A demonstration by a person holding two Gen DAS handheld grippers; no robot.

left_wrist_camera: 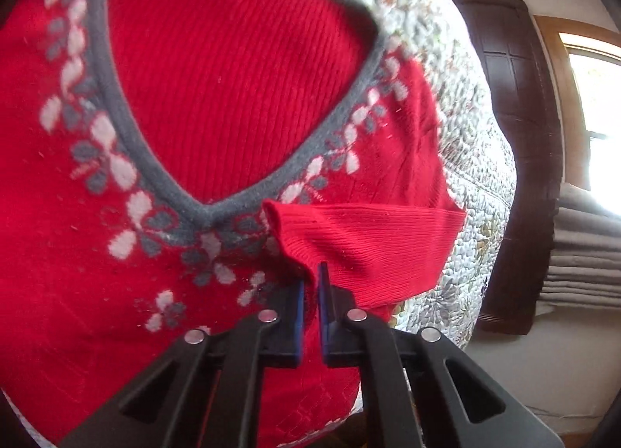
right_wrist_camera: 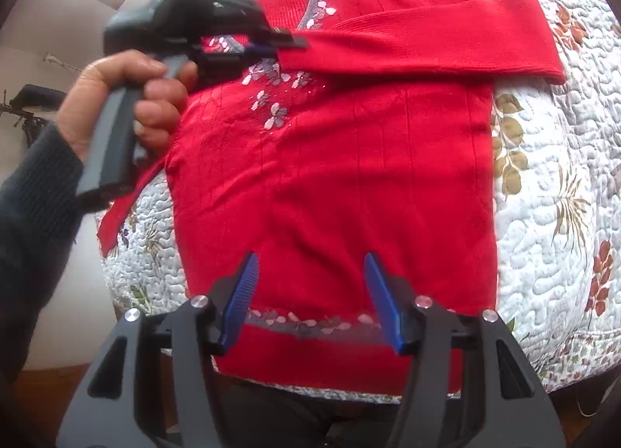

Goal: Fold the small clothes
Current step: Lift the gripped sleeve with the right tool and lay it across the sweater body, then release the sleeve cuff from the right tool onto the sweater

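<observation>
Pinching the sleeve cuff (left_wrist_camera: 295, 230), the left tool (left_wrist_camera: 310, 285) drags it across the sweater (right_wrist_camera: 330, 176). Right tool (right_wrist_camera: 310, 265) hangs released. Soft, floppy knit; grab the edges.

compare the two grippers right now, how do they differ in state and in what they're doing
The left gripper is shut on the sleeve cuff, holding it over the sweater's chest; the right gripper is open and holds nothing. The left sits near the grey V-neck; the right hangs by the patterned hem. Both have black frames with blue pads, and both are over the red sweater on the quilt.
</observation>
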